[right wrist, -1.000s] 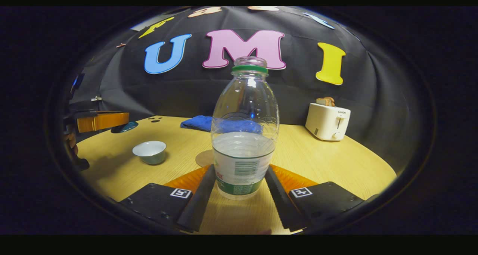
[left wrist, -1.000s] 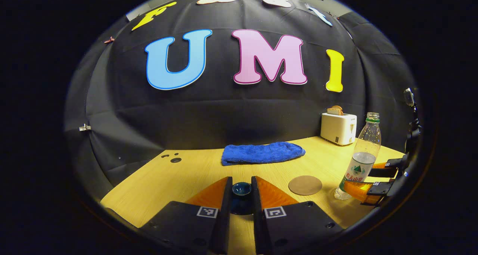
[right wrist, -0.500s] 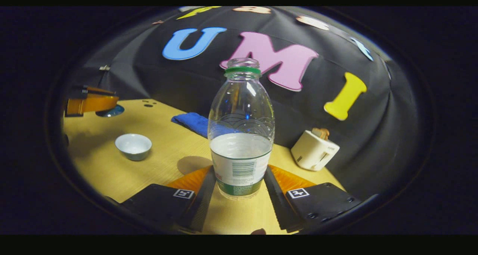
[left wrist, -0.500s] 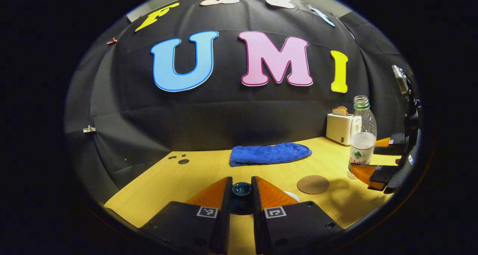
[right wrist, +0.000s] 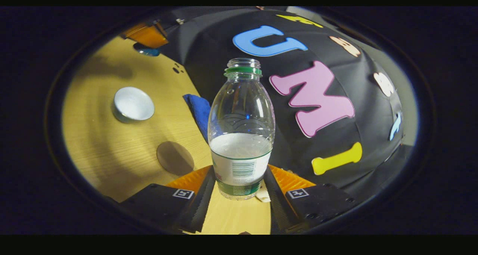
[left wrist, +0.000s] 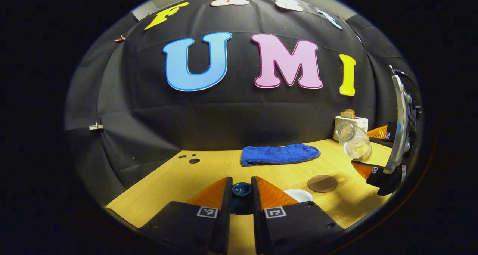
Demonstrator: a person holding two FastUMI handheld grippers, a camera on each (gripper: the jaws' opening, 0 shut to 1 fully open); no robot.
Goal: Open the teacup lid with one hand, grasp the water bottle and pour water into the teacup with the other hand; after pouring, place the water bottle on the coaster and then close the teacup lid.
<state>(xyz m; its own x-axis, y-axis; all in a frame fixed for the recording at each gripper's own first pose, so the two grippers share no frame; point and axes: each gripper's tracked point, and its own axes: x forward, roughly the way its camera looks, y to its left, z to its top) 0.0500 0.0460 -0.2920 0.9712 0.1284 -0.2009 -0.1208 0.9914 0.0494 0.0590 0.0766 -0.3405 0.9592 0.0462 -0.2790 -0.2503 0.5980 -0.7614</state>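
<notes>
A clear plastic water bottle, uncapped with a green ring at its neck and partly filled, sits clamped between the 2 fingers of the right gripper, which press on its labelled lower part from both sides. In the left gripper view the same bottle hangs above the right end of the table, tipped over with its open mouth pointing left, the right gripper holding it from the right. On the wooden table below and to the left of the bottle lies a round brown coaster, and just left of that stands the open white teacup, partly hidden behind a finger of the left gripper. That gripper is nearly closed, its 2 fingers squeezing the knob of the dark blue teacup lid, held off the cup. In the right gripper view the teacup and coaster lie apart on the table. Farther back rest a folded blue towel and a white toaster with bread in its slot.
</notes>
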